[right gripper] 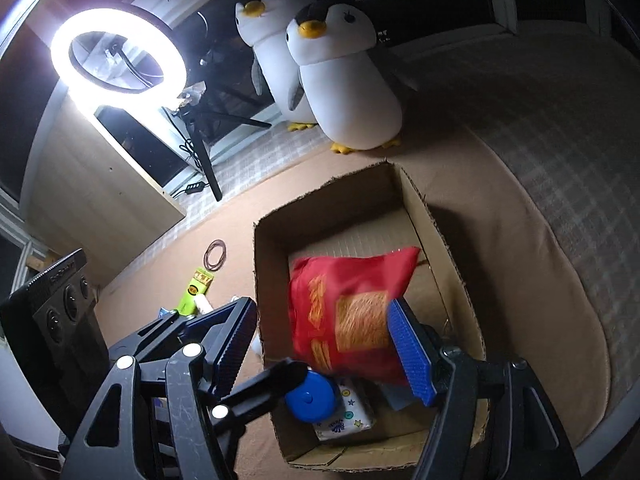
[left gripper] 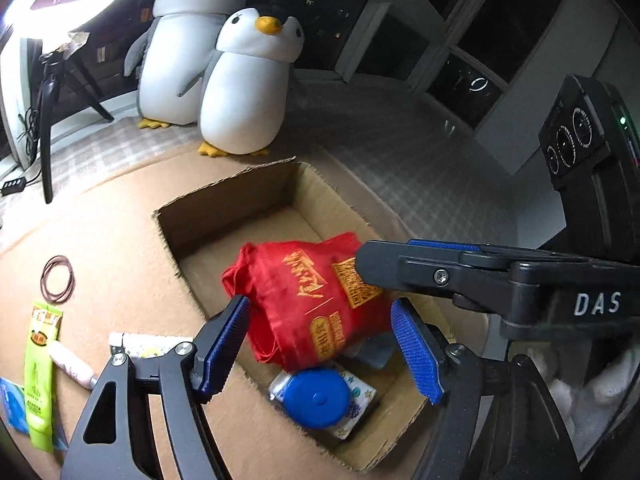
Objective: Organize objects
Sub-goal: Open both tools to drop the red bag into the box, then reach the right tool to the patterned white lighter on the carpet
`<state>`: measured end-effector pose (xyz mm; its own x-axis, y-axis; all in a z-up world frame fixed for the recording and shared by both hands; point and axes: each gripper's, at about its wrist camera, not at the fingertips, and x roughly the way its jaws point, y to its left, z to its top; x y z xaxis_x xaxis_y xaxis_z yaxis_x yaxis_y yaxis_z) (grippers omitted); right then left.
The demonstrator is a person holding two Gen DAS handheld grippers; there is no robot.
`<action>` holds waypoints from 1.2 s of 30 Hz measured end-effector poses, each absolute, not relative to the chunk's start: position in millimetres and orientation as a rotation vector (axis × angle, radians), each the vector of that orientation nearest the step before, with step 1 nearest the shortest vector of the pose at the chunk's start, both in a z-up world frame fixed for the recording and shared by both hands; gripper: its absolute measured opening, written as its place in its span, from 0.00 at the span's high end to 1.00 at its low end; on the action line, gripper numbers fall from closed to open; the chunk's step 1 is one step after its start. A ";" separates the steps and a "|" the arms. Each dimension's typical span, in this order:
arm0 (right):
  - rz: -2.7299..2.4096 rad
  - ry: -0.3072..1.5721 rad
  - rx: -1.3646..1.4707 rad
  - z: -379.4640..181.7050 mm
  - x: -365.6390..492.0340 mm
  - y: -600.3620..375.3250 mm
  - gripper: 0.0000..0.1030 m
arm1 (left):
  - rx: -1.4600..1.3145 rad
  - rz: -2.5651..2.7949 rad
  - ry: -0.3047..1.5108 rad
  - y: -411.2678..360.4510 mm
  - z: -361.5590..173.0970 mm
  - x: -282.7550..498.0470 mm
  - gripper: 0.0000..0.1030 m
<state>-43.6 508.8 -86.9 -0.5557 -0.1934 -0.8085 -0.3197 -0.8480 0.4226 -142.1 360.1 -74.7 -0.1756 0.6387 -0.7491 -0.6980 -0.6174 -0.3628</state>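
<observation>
Bag [left gripper: 316,300] red, low centre, over cardboard box [left gripper: 224,200] for stowing | left gripper [left gripper: 320,344] spread, pads clear | right gripper [right gripper: 320,352] state unclear, maybe pinching bag

Red bag [left gripper: 316,300] crowding box [left gripper: 224,200] opening

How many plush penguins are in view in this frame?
2. Both stand past the far end of the cardboard box by the window: the rear penguin against the glass, the front penguin overlapping it, nearer the box. None seem hidden.
</observation>
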 end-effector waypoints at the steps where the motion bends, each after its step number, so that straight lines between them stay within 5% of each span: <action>1: 2.571 0.833 -1.440 -86.8 -41.3 508.6 0.37 | -1.172 1.908 0.079 356.9 -74.4 -142.0 0.26; 26: 2.817 0.741 -1.381 -83.7 -51.0 418.5 0.35 | -1.400 2.192 -0.144 133.0 -113.3 -132.5 0.27; 36: 2.799 0.651 -1.688 -114.3 -106.6 367.5 0.35 | -1.403 2.201 -0.208 105.5 -114.3 -115.9 0.27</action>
<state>-106.6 367.5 -114.3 -0.4737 -0.3559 -0.8056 -0.0364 -0.9060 0.4216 -115.9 105.5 -114.3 -0.3302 0.4997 -0.8008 -0.3409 -0.8543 -0.3925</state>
